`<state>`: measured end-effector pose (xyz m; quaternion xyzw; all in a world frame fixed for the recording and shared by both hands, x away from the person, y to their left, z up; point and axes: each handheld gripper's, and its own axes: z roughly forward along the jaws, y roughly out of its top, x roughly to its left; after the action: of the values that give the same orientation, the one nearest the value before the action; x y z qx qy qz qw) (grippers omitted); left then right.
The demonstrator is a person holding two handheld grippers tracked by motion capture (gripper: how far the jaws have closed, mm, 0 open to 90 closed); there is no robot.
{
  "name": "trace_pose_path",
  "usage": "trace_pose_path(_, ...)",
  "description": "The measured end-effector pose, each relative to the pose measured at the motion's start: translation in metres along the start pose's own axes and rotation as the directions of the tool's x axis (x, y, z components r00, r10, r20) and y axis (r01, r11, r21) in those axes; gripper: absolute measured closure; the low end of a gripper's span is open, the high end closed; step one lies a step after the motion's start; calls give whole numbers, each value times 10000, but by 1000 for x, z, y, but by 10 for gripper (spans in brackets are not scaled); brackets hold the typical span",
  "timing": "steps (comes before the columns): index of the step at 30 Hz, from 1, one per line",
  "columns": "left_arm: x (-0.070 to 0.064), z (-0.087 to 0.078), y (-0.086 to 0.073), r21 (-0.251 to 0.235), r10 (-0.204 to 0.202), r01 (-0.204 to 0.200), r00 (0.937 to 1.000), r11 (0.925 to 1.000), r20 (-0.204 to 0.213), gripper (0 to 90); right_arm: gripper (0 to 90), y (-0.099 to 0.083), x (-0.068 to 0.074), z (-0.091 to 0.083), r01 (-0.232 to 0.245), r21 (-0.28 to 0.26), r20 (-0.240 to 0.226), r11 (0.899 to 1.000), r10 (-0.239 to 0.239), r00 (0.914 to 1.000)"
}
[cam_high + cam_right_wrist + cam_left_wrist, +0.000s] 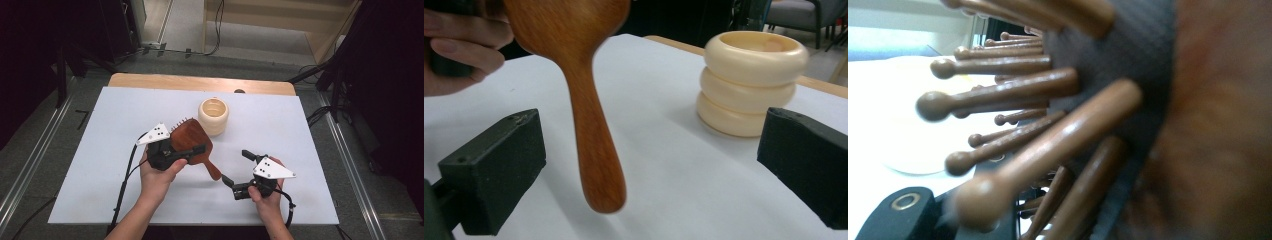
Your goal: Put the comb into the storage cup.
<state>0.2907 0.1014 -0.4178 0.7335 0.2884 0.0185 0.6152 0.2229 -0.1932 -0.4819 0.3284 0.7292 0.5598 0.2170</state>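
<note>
A brown wooden hairbrush (189, 137) is held above the white tabletop, its handle pointing toward the near right. My left gripper (196, 146) is shut on the brush head. In the left gripper view the rounded bristles (1013, 100) and dark cushion stand right in front of the camera, above one black jaw. My right gripper (237, 167) stands open just right of the handle's end, nothing between its fingers. In the right gripper view the handle (594, 140) hangs between the wide-apart jaws of my right gripper (651, 170), nearer the left one. A cream ribbed cup (213, 116) stands upright behind the brush.
A white sheet (100, 165) covers the wooden table, whose bare far edge (200, 82) shows behind it. The cream cup (751, 82) is beyond the right jaw. Dark stands and cables ring the table on the floor.
</note>
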Motion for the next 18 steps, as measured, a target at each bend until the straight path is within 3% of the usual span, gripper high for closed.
trace_pose_path(18,4,0,8,-94,120,-120,9999,9999,-32,561,0,-20,-35,-40,-192,-80,614,9998,197,9979)
